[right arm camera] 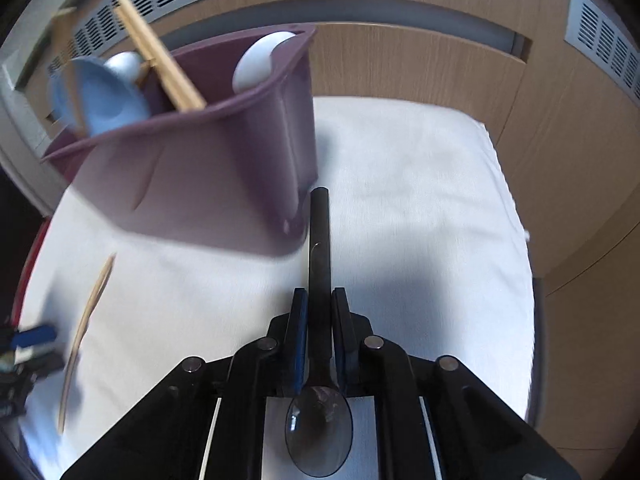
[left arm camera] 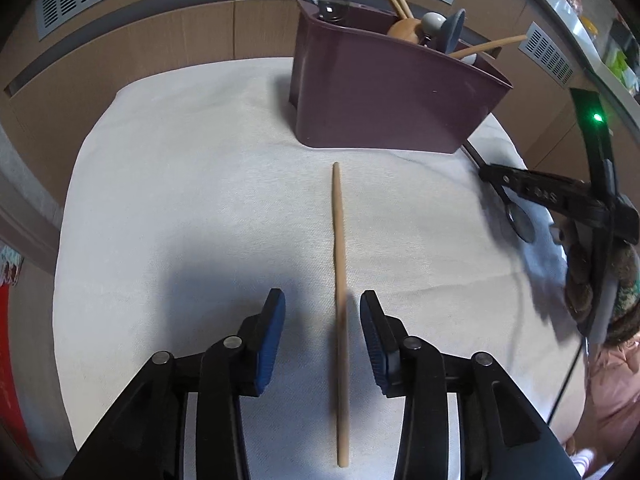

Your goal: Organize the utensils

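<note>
Left wrist view: the left gripper [left arm camera: 322, 320] stands open astride 1 wooden chopstick [left arm camera: 340, 276] lying loose on the white cloth [left arm camera: 180, 200], pads clear of it, positioned for a side pinch. The purple holder [left arm camera: 392, 100] stands far, already stocked. Right wrist view: the right gripper [right arm camera: 319, 340] clamps a black spoon [right arm camera: 319, 280] mid-handle, bowl toward the camera, handle end aimed beside the holder, presumably for handle-first insertion.

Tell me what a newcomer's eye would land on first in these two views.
Probably the dark translucent spoon clamped by its handle in the right gripper, bowl toward the camera. Next, the maroon caddy at the far edge of the white cloth, then the single chopstick lying between the open left gripper's pads.
</note>
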